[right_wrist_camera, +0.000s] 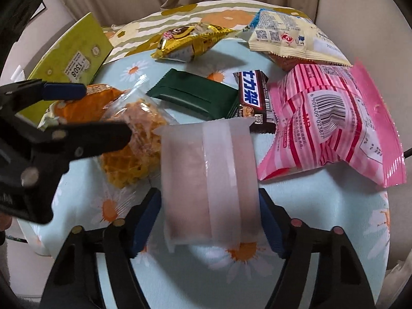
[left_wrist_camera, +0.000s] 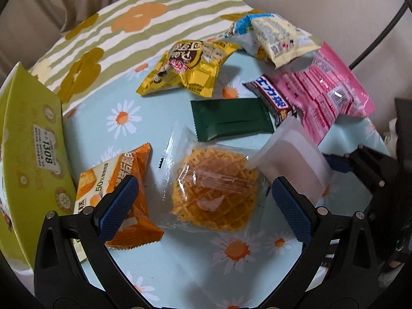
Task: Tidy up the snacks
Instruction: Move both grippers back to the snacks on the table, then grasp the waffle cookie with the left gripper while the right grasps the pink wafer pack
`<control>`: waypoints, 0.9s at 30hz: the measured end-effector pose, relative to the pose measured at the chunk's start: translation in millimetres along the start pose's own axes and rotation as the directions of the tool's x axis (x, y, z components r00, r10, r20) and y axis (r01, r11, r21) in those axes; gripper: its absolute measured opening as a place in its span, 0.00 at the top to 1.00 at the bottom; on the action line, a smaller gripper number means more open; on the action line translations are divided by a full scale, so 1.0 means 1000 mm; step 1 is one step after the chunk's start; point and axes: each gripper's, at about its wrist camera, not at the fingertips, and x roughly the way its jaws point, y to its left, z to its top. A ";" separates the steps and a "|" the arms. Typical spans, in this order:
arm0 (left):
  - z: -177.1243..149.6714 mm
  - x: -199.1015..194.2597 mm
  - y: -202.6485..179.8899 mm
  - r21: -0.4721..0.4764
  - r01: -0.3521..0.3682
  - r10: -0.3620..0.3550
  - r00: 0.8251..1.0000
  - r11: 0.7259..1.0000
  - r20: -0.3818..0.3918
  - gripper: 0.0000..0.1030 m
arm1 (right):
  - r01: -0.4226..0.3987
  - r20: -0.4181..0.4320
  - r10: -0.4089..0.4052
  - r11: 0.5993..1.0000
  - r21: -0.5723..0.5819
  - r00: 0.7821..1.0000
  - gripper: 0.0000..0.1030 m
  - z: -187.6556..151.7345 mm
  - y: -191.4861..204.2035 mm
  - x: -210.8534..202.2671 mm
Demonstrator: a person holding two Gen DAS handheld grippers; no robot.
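A clear packet of orange lattice crisps [left_wrist_camera: 213, 190] lies on the daisy-print table [left_wrist_camera: 180, 270]. My left gripper [left_wrist_camera: 204, 182] is open and straddles it, pads clear of its sides; the left finger [left_wrist_camera: 118, 206] hangs over an orange packet [left_wrist_camera: 140, 159]. A frosted white packet [right_wrist_camera: 208, 180] stands tilted between the pads of my right gripper [right_wrist_camera: 208, 193], which press on both its edges. In the right wrist view the left gripper [right_wrist_camera: 106, 110] reaches in from the left over the crisps [right_wrist_camera: 134, 139].
A yellow-green box [left_wrist_camera: 31, 154] stands at the table's left edge. Behind lie a gold packet [left_wrist_camera: 188, 69], a dark green packet [left_wrist_camera: 231, 118], a chocolate bar [left_wrist_camera: 273, 97], a pink bag [left_wrist_camera: 332, 87] and a cream packet [left_wrist_camera: 278, 38]. A striped floral cushion [left_wrist_camera: 116, 25] sits beyond.
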 end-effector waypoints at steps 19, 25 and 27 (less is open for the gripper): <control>-0.007 0.031 -0.009 0.106 0.001 0.009 0.996 0.994 -0.087 0.00 | -0.031 0.041 0.028 0.995 0.095 0.999 0.44 -0.023 -0.020 -0.036; -0.006 0.045 -0.012 0.124 -0.024 0.037 0.994 0.992 -0.104 0.00 | -0.045 0.056 0.039 0.992 0.116 0.998 0.44 -0.023 -0.020 -0.039; -0.008 0.050 -0.015 0.132 -0.017 0.032 0.993 0.991 -0.114 0.00 | -0.049 0.053 0.043 0.991 0.121 0.998 0.44 -0.023 -0.019 -0.038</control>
